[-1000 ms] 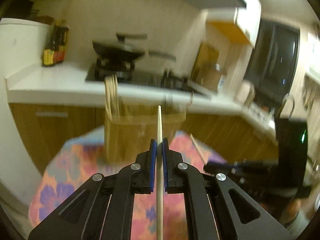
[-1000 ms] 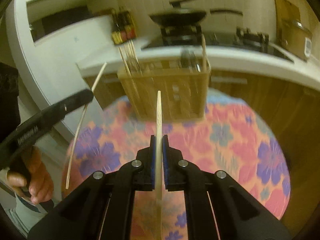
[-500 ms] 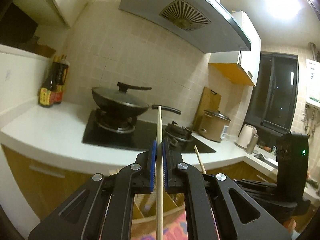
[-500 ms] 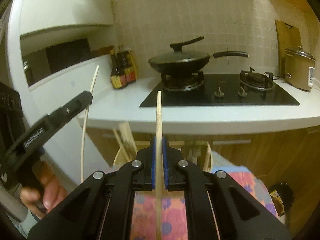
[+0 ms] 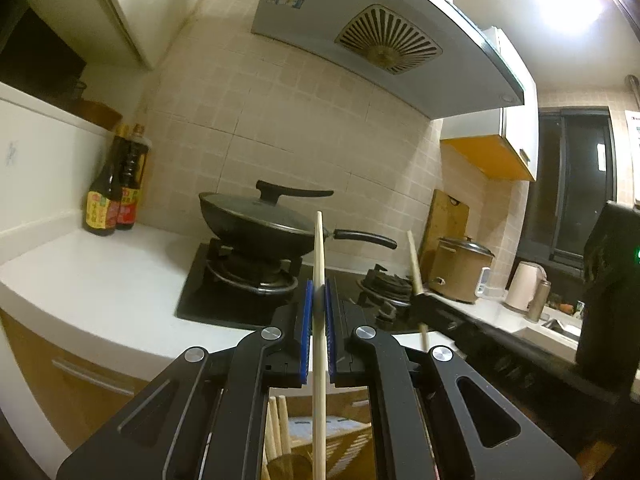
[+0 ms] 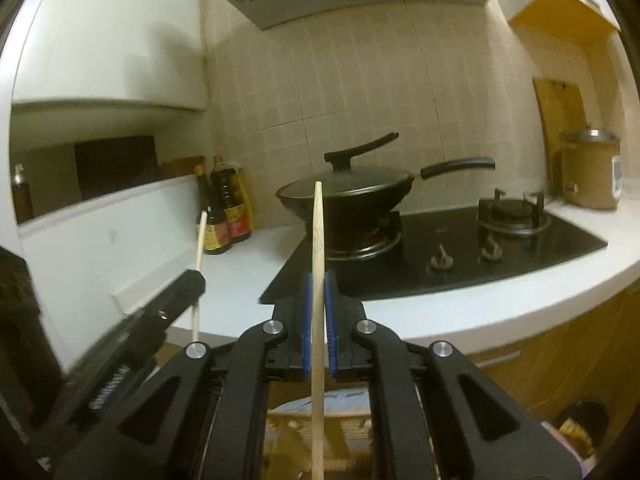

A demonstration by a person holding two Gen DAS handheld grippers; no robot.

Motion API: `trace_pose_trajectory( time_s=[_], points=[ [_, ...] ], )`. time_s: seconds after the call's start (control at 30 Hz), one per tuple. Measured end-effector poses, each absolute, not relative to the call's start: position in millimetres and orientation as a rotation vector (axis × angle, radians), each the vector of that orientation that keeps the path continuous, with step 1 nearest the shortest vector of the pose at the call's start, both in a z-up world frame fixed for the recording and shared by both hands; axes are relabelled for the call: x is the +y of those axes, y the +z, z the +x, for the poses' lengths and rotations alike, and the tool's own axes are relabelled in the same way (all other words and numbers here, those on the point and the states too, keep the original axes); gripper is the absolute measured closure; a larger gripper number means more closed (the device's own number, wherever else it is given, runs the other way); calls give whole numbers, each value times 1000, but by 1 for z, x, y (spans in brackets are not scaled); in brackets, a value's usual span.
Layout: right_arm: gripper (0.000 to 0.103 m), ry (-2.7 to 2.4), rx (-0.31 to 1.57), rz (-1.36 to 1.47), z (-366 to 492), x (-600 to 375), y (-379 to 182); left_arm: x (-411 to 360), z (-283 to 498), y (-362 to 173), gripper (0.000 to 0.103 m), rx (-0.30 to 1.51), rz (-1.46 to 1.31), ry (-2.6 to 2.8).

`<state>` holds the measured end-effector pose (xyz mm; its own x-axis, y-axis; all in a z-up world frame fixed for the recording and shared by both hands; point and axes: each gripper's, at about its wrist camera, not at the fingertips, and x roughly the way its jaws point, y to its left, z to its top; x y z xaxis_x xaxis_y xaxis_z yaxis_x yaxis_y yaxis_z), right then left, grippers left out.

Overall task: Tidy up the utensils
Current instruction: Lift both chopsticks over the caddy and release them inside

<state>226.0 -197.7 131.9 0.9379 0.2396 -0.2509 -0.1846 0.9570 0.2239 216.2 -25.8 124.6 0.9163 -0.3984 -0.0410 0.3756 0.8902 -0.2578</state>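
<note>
My left gripper (image 5: 317, 292) is shut on a pale wooden chopstick (image 5: 319, 248), held upright between the blue pads. My right gripper (image 6: 318, 284) is shut on a second wooden chopstick (image 6: 317, 232), also upright. Each gripper shows in the other's view: the right one with its chopstick (image 5: 414, 264) at the right of the left wrist view, the left one with its chopstick (image 6: 199, 240) at the left of the right wrist view. Below both grippers, partly hidden, is a wooden utensil holder (image 5: 348, 444), (image 6: 348, 436) with several chopsticks (image 5: 276, 428) standing in it.
A white counter (image 5: 100, 280) carries a black gas hob (image 6: 460, 256) with a lidded wok (image 5: 256, 228), (image 6: 352, 200). Sauce bottles (image 5: 114, 196) stand at the left, a rice cooker (image 5: 460, 272) and kettle (image 5: 522, 286) at the right. A range hood (image 5: 380, 40) hangs above.
Both grippers have risen and tilted up with their chopsticks. The floral table and holder have dropped to the bottom edge of both views. The grips are unchanged.
</note>
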Motion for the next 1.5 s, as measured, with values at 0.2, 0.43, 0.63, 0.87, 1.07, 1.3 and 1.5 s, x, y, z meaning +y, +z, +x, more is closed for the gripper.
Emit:
trace_pose_trajectory(
  time_s=[0.2, 0.43, 0.63, 0.87, 1.07, 1.3, 1.5],
  points=[
    [99, 155, 241, 161, 237, -188, 108, -22, 224, 113, 99, 82, -274, -388],
    [99, 117, 217, 86, 238, -177, 94, -16, 228, 109, 99, 78, -323, -391],
    [99, 124, 216, 87, 236, -177, 94, -16, 230, 112, 99, 62, -335, -391],
    [99, 130, 208, 96, 234, -179, 89, -31, 223, 96, 99, 39, -259, -339],
    [99, 146, 218, 92, 230, -178, 81, -30, 221, 90, 98, 48, -250, -335],
    [81, 198, 288, 127, 209, -189, 77, -8, 207, 85, 68, 111, -293, -388],
    [52, 208, 339, 165, 166, -205, 72, 17, 180, 83, 45, 178, -349, -444]
  ],
)
